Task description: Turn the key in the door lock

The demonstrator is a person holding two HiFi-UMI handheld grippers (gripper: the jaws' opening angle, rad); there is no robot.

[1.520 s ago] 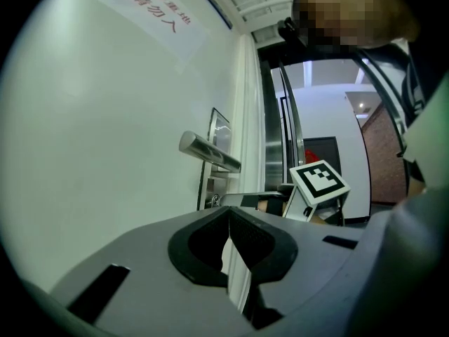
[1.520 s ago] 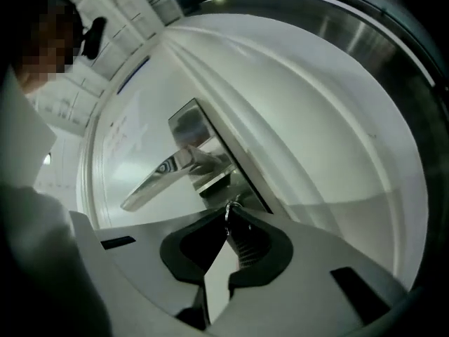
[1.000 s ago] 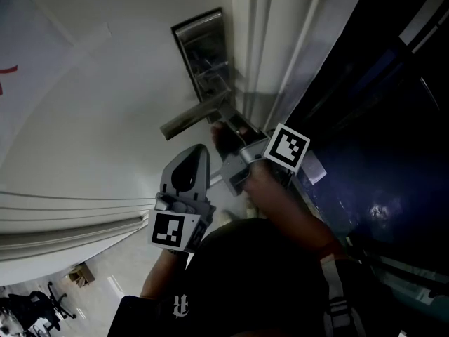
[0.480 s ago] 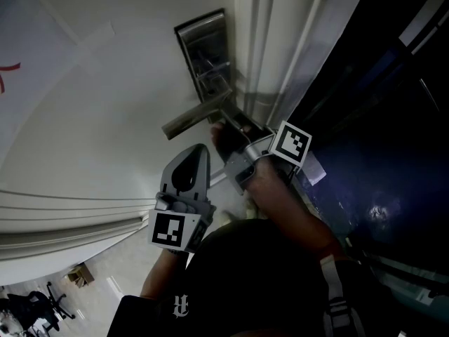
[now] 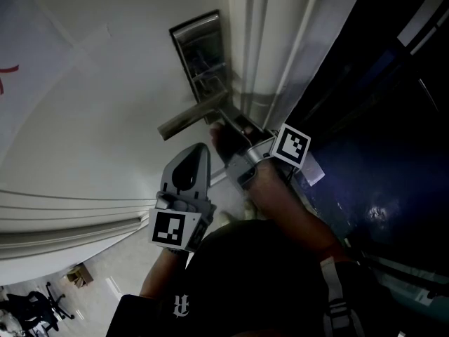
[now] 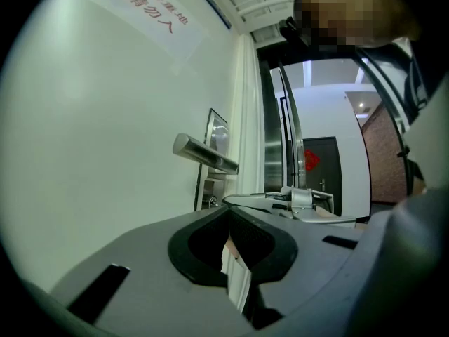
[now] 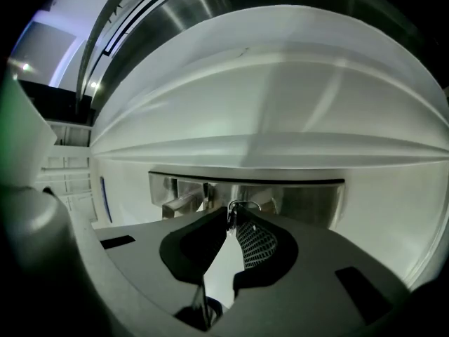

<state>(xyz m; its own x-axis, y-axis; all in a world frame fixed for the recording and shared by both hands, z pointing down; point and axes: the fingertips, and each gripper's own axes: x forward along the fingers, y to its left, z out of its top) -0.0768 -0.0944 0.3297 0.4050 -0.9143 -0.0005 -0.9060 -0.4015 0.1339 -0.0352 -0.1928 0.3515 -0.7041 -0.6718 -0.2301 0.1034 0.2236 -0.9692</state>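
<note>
The steel lock plate (image 5: 200,51) with its lever handle (image 5: 191,116) sits on the white door. In the head view my right gripper (image 5: 235,149) presses up to the plate just below the lever. In the right gripper view the right gripper (image 7: 231,220) is shut on the key (image 7: 231,212), whose small ring (image 7: 243,204) shows against the lock plate (image 7: 309,199). My left gripper (image 5: 189,168) hangs back from the door, below the lever, shut and holding nothing. Its own view shows the left gripper (image 6: 226,213), the lever handle (image 6: 205,154) and the right gripper (image 6: 302,201) at the lock.
The white door frame (image 5: 263,41) runs beside the lock, with a dark opening (image 5: 379,118) to its right. A paper notice with red characters (image 6: 151,12) hangs higher on the door. The person's dark sleeve and body (image 5: 266,272) fill the lower middle of the head view.
The right gripper's marker cube has shifted and turned slightly at the lock. The left gripper has stayed in place.
</note>
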